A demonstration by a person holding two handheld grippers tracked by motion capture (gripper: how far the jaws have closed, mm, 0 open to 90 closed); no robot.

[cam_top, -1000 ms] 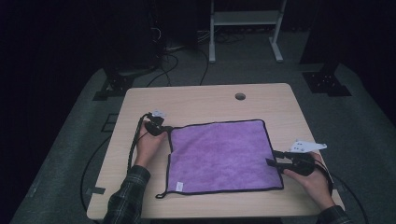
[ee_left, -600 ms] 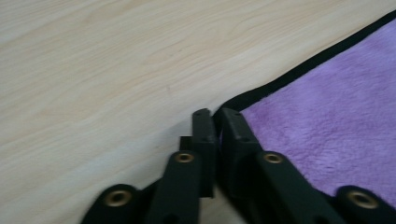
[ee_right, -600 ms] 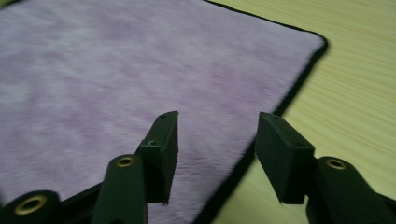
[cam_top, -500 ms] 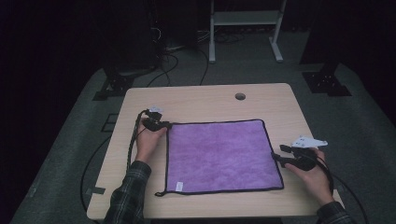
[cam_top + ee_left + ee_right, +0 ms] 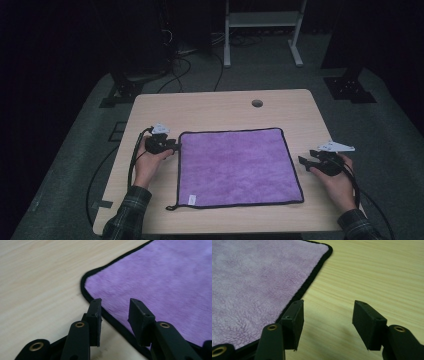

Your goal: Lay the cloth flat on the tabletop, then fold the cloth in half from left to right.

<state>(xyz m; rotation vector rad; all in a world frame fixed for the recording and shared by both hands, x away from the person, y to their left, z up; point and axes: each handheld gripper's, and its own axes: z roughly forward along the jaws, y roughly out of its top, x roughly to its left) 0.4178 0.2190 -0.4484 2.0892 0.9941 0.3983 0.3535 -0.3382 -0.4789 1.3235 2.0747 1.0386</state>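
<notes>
Light wooden table (image 5: pixel 220 107), bare around a square purple fleece cloth with black trim (image 5: pixel 237 167) spread flat at centre-near. Your left gripper (image 5: pixel 172 146) sits at its far-left corner, jaws just been opening, nothing between them. Your right gripper (image 5: pixel 303 161) is just right of the cloth's right edge, jaws apart, empty.

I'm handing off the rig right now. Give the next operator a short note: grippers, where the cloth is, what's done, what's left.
Left gripper: jaws have just been opening, nothing gripped, at the cloth's far left corner.
Right gripper: jaws have just been opening, nothing held, over bare table off the right edge.
Purple cloth: spread flat, squared up mid-table, tag at the near left corner.
Done: cloth laid out and released.
Left: probably just pull both hands clear, or re-grip corners if a fold follows.
</notes>
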